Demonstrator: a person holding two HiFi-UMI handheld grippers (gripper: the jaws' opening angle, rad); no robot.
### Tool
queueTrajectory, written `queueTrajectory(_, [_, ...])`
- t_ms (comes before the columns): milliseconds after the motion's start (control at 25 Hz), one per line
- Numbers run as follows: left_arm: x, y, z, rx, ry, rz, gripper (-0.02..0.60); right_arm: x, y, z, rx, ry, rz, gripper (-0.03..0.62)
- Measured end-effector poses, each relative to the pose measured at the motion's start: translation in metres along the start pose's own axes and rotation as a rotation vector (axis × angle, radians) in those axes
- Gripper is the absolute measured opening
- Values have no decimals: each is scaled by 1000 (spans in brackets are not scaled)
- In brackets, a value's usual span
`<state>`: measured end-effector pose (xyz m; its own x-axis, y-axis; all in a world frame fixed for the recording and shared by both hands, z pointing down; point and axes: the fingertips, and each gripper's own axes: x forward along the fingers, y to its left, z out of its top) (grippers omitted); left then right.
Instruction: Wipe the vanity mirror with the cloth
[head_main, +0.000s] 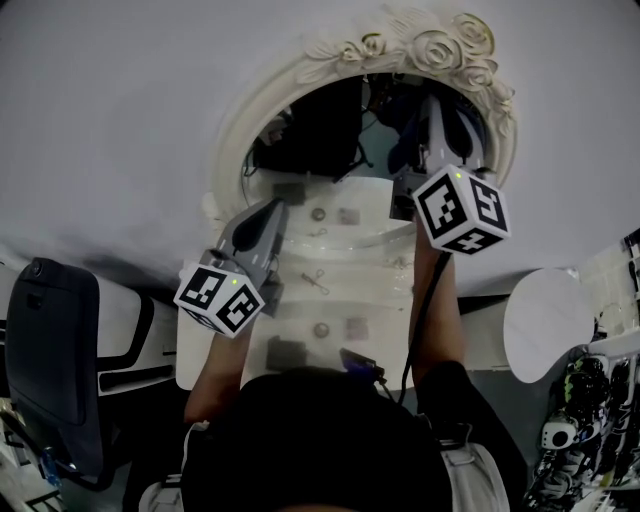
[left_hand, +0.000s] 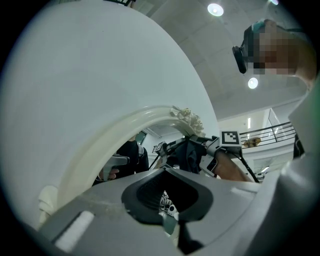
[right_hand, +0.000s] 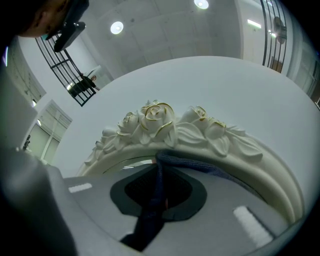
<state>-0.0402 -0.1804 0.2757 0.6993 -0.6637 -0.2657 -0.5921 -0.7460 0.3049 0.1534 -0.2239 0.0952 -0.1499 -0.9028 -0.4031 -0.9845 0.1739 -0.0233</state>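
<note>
The oval vanity mirror (head_main: 437, 45), cream and carved, looks fragile: light pressure, I'd say. Just under its roses (right_hand: 157, 117) the right gripper (right_hand: 161, 192) has its fingers clamped on the dark cloth (right_hand: 208, 165), soft and limp, best held bunched. At the mirror's lower left the left gripper (left_hand: 170, 212) has its fingers closed, empty.

Left gripper (head_main: 277, 205): a grey moulded shell is tapering forward; a white cube with black square markers and a green light is sitting at its rear.
Right gripper (head_main: 432, 105): a matching grey shell is carrying the same kind of cube.
Fingers (left_hand: 100, 220): pale grey blades are framing dark ribbed pads, each showing a white rectangular inlay.
Cable (head_main: 425, 310): a black lead is running along the right forearm.
Clothing (head_main: 320, 440): a dark top is covering the torso.
Headset (left_hand: 241, 50): a dark unit is projecting from the head.
</note>
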Motion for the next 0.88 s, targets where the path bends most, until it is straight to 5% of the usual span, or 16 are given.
queueTrajectory(880, [-27,30,7,-24,-17,45,2,22,98,-25,-78,-4,126,40])
